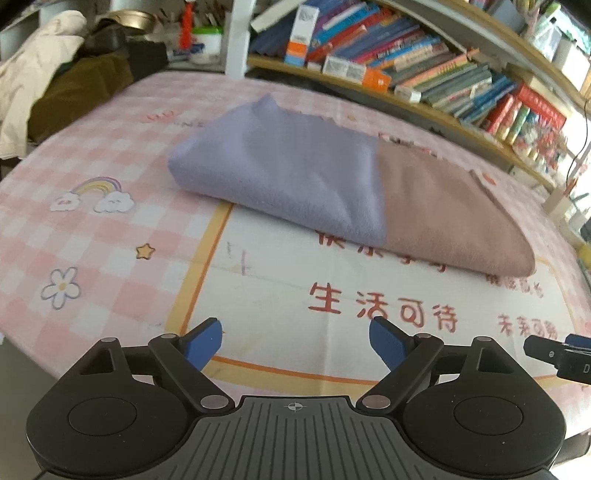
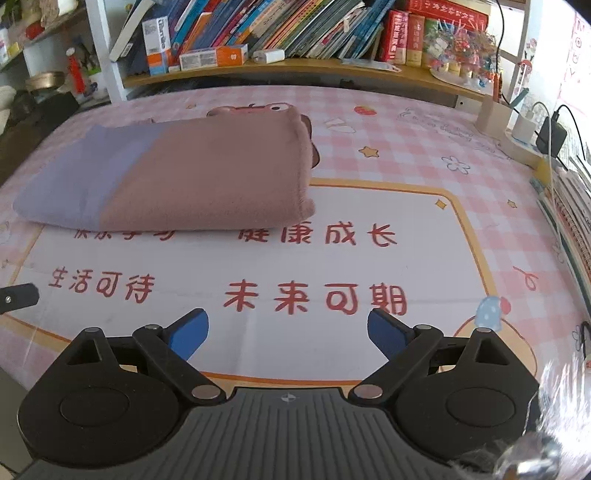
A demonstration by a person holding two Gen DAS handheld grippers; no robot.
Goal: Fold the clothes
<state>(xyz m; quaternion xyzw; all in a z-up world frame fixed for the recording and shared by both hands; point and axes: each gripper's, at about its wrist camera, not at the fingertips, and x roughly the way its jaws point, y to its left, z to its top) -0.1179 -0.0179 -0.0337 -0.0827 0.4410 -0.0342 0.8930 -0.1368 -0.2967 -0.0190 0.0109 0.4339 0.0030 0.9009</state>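
Both tongs stand wide open with nothing between their blue pads. Left tongs (image 1: 295, 341) hang above the white middle panel of the counter (image 1: 110, 229), near its front edge, pointing down and forward at the cloth (image 1: 295, 177). Right tongs (image 2: 288, 334) hang alike over the same white panel, just in front of the red printed characters. Neither touches anything; each shows as a black tip at the edge of the other's view

The cloth lies folded into a thick oblong on the counter's pink checked cover, past both tongs and apart from them. One part of it is lilac and the other dusty pink, the two colours meeting along a straight line. Its near fold covers the top row of red characters. The lilac end lies toward the left tongs, the pink end toward the right tongs

Behind the counter runs a wooden shelf (image 2: 295, 68) packed with leaning books (image 2: 295, 26). At far left in the left view, a heap of cream and brown clothes (image 1: 48, 74) sits beyond the counter's edge
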